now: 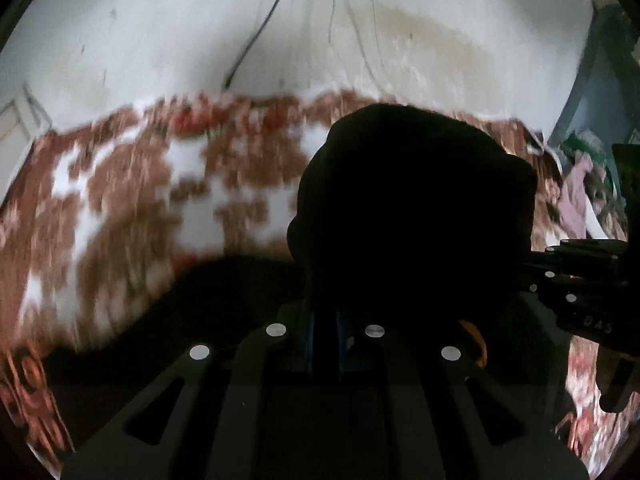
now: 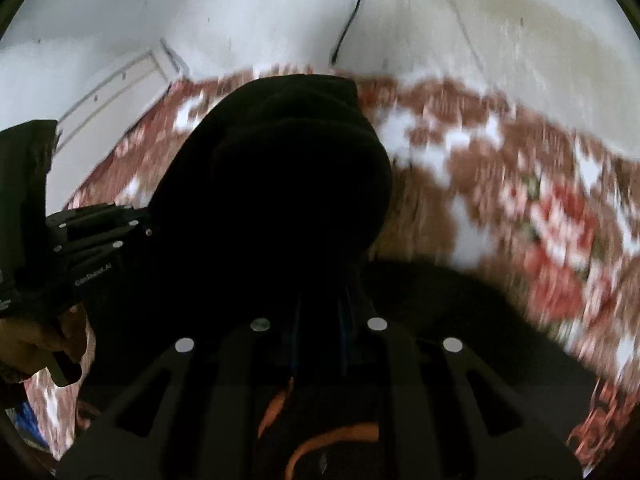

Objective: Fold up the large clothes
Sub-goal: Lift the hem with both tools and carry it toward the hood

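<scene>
Support surface: a bed or mattress covered by a brown-and-white patterned spread with red floral motifs [image 1: 132, 200], blurred in both wrist views; the spread [image 2: 500, 184] reaches to a pale, stained wall [image 1: 160, 32] behind it; part of a black garment [image 1: 224, 284] lies directly on the spread as a dark sheet; at the far right edge, a heap of pinkish and green cloth [image 1: 576, 196], details unclear.

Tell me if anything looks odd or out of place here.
Nothing looks damaged or spilled. A black garment is bunched in a lump at both claws rather than spread flat on the red-and-white patterned cover. The wall behind has a yellowish stain, and a loose black cable hangs down it.
</scene>
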### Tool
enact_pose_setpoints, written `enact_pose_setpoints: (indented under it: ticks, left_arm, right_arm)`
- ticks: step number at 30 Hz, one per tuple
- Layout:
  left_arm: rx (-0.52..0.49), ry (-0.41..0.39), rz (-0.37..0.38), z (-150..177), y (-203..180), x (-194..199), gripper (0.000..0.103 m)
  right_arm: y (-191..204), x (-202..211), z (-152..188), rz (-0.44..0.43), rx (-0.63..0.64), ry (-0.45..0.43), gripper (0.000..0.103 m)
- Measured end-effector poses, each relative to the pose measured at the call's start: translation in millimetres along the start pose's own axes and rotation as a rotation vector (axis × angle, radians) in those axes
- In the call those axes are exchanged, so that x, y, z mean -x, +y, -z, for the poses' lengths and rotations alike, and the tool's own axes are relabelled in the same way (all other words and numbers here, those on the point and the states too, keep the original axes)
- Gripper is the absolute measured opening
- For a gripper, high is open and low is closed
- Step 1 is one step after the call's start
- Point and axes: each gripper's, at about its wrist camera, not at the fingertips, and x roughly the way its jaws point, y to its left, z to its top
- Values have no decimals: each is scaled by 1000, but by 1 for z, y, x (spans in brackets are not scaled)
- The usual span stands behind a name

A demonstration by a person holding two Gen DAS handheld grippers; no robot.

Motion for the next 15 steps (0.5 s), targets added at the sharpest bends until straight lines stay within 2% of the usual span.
enact_pose_setpoints:
  ticks: [2,5,6,7,8,10,11,12,13,15]
  left_arm:
    - [0,33,-10,33,-5,1,7]
    - [17,70,-16,76,-10,-2,7]
    - [20,78,-17,85,-11,-4,8]
    - [24,87,-19,96,-11,-5,9]
    - [31,98,-19,106,-11,-7,10]
    - [41,110,-24,120,-10,-7,14]
    - [42,115,-32,128,-10,-5,15]
    - [40,119,-40,132,-9,-3,20]
    - [39,125,-45,135,-8,2,30]
    - [34,122,-46,135,-7,15,45]
  right_arm:
    - [5,-5,30,-8,-7,38,17]
    - [10,-17,74,-12,-17,95,25]
    - [12,-19,84,-16,-21,108,33]
    - [14,-21,96,-18,-29,117,45]
    - [16,-19,106,-22,-39,119,50]
    - [13,-18,122,-43,-83,138,70]
    - [14,-17,127,-42,-96,142,73]
    - [11,-13,132,-22,-112,150,74]
    - [9,-10,132,-14,-122,155,74]
    - [2,3,129,-20,-155,155,74]
